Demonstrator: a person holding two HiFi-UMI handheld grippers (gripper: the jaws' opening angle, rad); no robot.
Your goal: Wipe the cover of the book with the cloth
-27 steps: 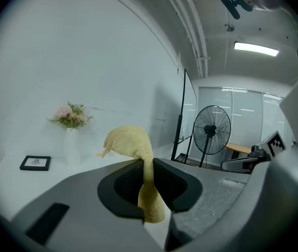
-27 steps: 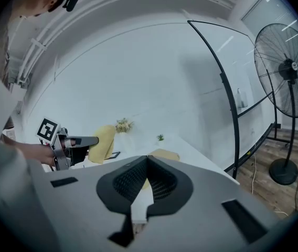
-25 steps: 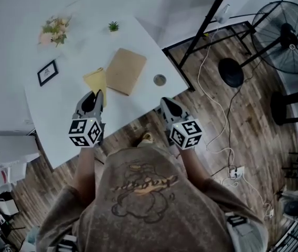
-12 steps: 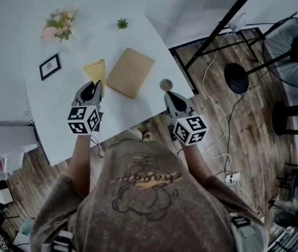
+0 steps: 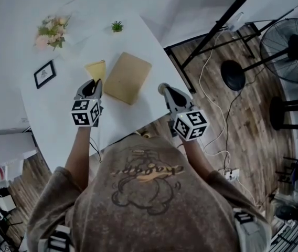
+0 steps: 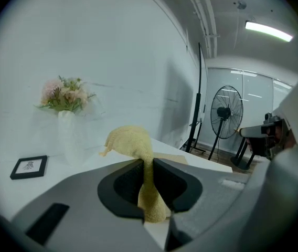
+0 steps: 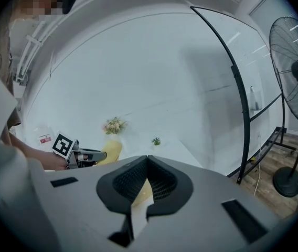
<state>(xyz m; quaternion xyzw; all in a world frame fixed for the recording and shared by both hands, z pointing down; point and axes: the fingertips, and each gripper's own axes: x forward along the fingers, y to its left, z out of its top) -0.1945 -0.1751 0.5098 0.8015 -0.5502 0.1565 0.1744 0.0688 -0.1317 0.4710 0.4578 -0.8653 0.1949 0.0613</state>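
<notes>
At the far left of the white table (image 5: 60, 114) I see a small framed picture (image 5: 44, 74), with a bunch of flowers (image 5: 50, 32) behind it near the wall. My left gripper (image 5: 92, 84) comes next. Its jaws are clamped on the yellow cloth (image 5: 96, 69), and in the left gripper view a strip of the fabric runs down between the pads while the rest bunches up above the tips. The cloth's free end sits just beside the left edge of the book (image 5: 127, 77), which lies flat on the table with its tan cover up, between my two grippers. I cannot tell whether cloth and cover touch. A little potted plant (image 5: 117, 26) stands beyond the book. My right gripper (image 5: 163, 88) hovers near the table's right edge, jaws pressed together at the tips and holding nothing. Off to the right, on the wooden floor (image 5: 254, 119), stands a fan (image 5: 290, 49).
</notes>
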